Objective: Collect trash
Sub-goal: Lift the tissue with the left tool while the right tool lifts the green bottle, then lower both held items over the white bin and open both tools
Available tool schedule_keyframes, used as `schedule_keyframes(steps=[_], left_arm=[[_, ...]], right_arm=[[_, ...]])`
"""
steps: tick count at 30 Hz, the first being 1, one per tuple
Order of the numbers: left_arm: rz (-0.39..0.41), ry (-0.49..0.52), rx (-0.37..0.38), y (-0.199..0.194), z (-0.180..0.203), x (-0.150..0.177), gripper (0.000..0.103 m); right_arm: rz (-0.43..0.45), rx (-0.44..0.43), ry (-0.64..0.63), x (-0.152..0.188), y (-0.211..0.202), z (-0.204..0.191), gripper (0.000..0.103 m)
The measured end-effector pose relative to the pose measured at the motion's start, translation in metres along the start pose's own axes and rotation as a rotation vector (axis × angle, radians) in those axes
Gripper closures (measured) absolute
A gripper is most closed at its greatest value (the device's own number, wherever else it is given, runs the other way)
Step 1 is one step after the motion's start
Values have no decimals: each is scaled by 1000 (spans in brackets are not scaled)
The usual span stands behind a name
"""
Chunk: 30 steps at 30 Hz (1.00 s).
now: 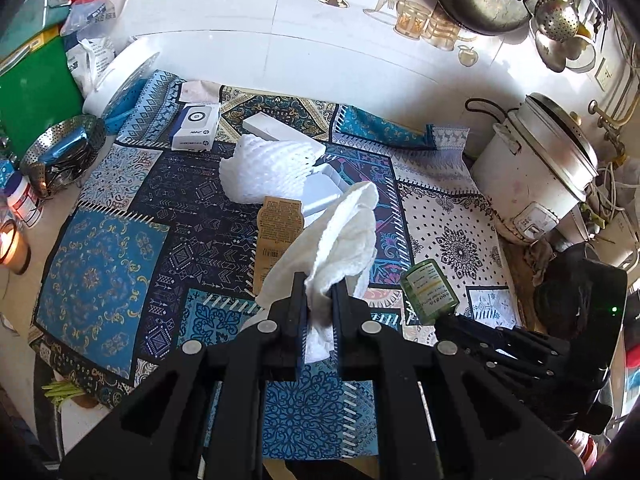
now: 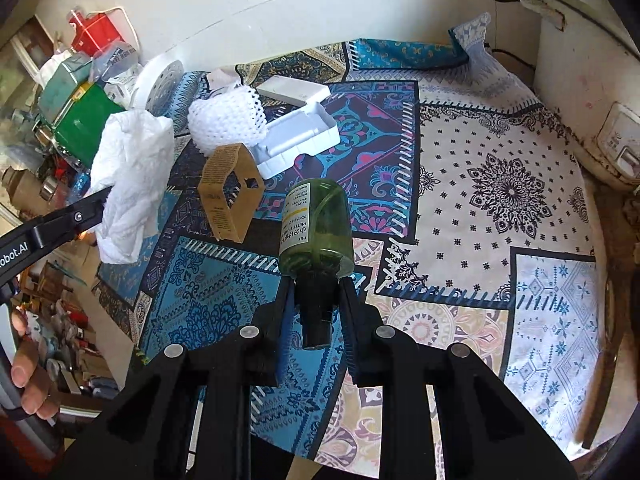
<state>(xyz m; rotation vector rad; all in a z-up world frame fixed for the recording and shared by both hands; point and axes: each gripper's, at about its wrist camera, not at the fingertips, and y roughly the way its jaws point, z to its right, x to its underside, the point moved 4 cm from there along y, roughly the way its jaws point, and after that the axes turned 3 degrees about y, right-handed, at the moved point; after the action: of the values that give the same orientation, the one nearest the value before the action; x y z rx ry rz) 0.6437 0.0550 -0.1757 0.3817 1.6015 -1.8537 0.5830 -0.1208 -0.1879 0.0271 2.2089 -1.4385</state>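
Holding two pieces of trash at once, you had both grippers loaded and clear of the cloth (image 1: 104, 276); the left gripper (image 1: 319, 292) had its jaws clamped on a crumpled white tissue (image 1: 340, 236), which stood up above the fingers, and the right gripper (image 2: 316, 292) had its jaws clamped on the dark neck of a green bottle (image 2: 318, 228), its base pointing away from you; so the pick-up step for these two looked done, and the carry to a bin was the step in hand; no bin showed in either view, so I could not tell where you meant to drop them. More trash lay on the cloth: a brown card sleeve (image 2: 230, 196) near the middle, a white foam net (image 2: 226, 120) just beyond it, touching a white plastic tray (image 2: 298, 136), and a small white-and-blue box (image 1: 196, 126) at the far left. Your next move, as I judged it, called for steady grips while you swung both hands toward the bin, since the tissue was pinched only at its lower end and the bottle hung by its neck; after the drop you needed to come back for the sleeve, net and tray.
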Motion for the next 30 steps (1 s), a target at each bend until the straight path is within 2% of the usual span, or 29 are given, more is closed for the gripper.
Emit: schedule_keyframes(steps=[6, 16, 23, 30], left_arm=[[25, 12, -11, -31, 0, 18, 94], [38, 98, 48, -78, -18, 62, 94], [-4, 159, 71, -110, -41, 126, 94], [-91, 174, 91, -116, -66, 193, 94]], right_arm=[[69, -9, -3, 14, -35, -12, 83], [172, 53, 31, 62, -74, -53, 83], [169, 76, 91, 119, -77, -91, 83], [112, 106, 124, 179, -68, -118, 83]])
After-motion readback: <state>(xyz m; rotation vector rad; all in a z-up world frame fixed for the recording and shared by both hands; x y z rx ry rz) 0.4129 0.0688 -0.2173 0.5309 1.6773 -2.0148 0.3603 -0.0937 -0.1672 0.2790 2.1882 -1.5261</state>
